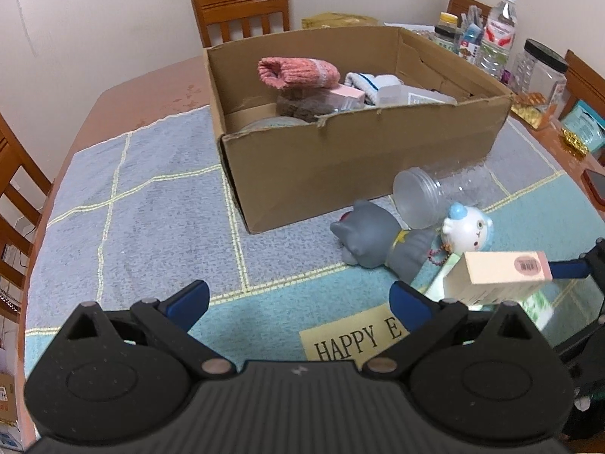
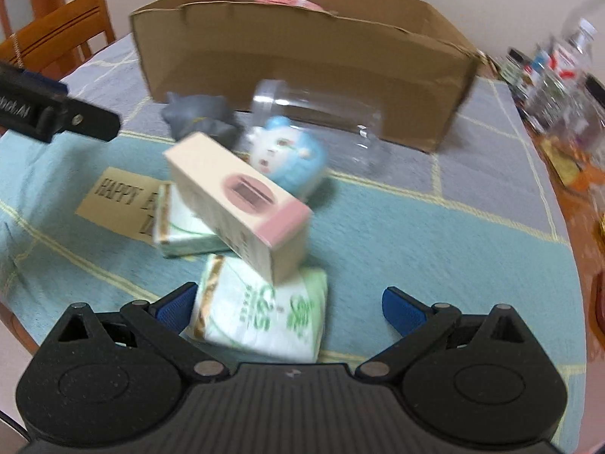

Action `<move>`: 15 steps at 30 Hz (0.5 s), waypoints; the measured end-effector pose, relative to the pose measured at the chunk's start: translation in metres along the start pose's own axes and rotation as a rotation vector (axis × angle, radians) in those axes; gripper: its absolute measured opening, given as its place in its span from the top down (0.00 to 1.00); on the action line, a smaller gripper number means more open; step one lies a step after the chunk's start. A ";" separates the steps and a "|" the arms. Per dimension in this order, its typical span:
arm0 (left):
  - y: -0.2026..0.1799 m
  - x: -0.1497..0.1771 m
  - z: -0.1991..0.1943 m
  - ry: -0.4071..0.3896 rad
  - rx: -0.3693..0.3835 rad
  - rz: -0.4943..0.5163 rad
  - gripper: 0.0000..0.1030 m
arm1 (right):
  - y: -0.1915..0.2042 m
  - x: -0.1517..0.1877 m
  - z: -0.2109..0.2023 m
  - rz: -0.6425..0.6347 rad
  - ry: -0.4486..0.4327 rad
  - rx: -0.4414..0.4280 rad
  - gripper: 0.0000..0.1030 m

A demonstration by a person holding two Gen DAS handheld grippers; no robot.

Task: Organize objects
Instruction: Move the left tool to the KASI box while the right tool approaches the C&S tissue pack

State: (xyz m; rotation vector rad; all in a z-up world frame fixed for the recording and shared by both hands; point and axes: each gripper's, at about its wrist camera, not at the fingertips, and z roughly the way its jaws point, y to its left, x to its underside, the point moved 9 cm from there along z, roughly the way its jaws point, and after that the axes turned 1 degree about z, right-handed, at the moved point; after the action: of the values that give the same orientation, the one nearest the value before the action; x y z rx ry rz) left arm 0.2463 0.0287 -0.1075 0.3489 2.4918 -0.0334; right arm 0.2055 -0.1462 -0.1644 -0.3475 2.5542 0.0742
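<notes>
An open cardboard box (image 1: pixel 359 159) stands on the mat and holds socks and small packs. In front of it lie a grey cat toy (image 1: pixel 374 238), a white and blue figure (image 1: pixel 467 229), a clear plastic jar (image 1: pixel 435 193) on its side, a cream and pink carton (image 1: pixel 503 274) and green tissue packs (image 2: pixel 261 312). My left gripper (image 1: pixel 298 302) is open and empty above the mat. My right gripper (image 2: pixel 289 302) is open, low over a tissue pack, with the tilted carton (image 2: pixel 242 204) just ahead. The box also shows in the right wrist view (image 2: pixel 302 60).
A blue and grey checked mat (image 1: pixel 151 196) with a "HAPPY" label covers the table. Bottles and jars (image 1: pixel 499 30) crowd the far right. Wooden chairs (image 1: pixel 242 11) stand around the table. A phone (image 1: pixel 597 185) lies at the right edge.
</notes>
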 end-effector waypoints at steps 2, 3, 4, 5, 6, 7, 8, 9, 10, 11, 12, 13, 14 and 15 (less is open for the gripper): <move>-0.002 0.000 0.002 0.002 0.007 0.003 0.02 | -0.012 0.003 -0.001 0.027 -0.002 0.015 0.00; -0.003 0.000 0.002 0.003 0.012 0.004 0.02 | -0.017 0.004 -0.002 0.041 -0.003 0.022 0.00; -0.004 0.000 0.003 0.004 0.017 0.006 0.02 | -0.023 0.004 -0.001 0.055 -0.004 0.025 0.00; -0.005 0.000 0.003 0.004 0.020 0.008 0.02 | -0.028 0.005 -0.001 0.072 -0.005 0.027 0.00; -0.006 0.000 0.003 0.003 0.022 0.010 0.02 | -0.034 0.006 -0.001 0.087 -0.007 0.037 0.00; -0.007 -0.001 0.003 0.002 0.025 0.011 0.02 | -0.039 0.006 -0.002 0.096 -0.008 0.045 0.00; -0.008 -0.001 0.002 -0.001 0.030 0.011 0.02 | -0.044 0.006 -0.001 0.106 -0.008 0.049 0.00; -0.009 -0.002 0.002 -0.003 0.032 0.010 0.02 | -0.049 0.006 -0.001 0.116 -0.011 0.058 0.00; -0.010 -0.003 0.001 -0.004 0.032 0.009 0.02 | -0.054 0.007 -0.001 0.123 -0.013 0.066 0.00; -0.011 -0.003 0.000 -0.005 0.029 0.006 0.02 | -0.060 0.007 0.000 0.131 -0.016 0.070 0.00; -0.012 -0.004 -0.001 -0.008 0.028 0.003 0.02 | -0.065 0.007 0.001 0.139 -0.017 0.071 0.00; -0.013 -0.004 -0.002 -0.009 0.027 -0.001 0.02 | -0.070 0.006 0.001 0.141 -0.019 0.075 0.00; -0.015 -0.004 -0.003 -0.009 0.026 -0.008 0.02 | -0.074 0.006 0.001 0.140 -0.021 0.073 0.00; -0.016 -0.004 -0.004 -0.008 0.024 -0.015 0.02 | -0.078 0.005 0.002 0.135 -0.023 0.070 0.00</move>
State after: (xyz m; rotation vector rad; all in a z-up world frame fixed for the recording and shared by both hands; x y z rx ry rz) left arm 0.2428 0.0125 -0.1032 0.3398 2.4881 -0.0704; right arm 0.2228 -0.2227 -0.1677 -0.1460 2.5480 0.0392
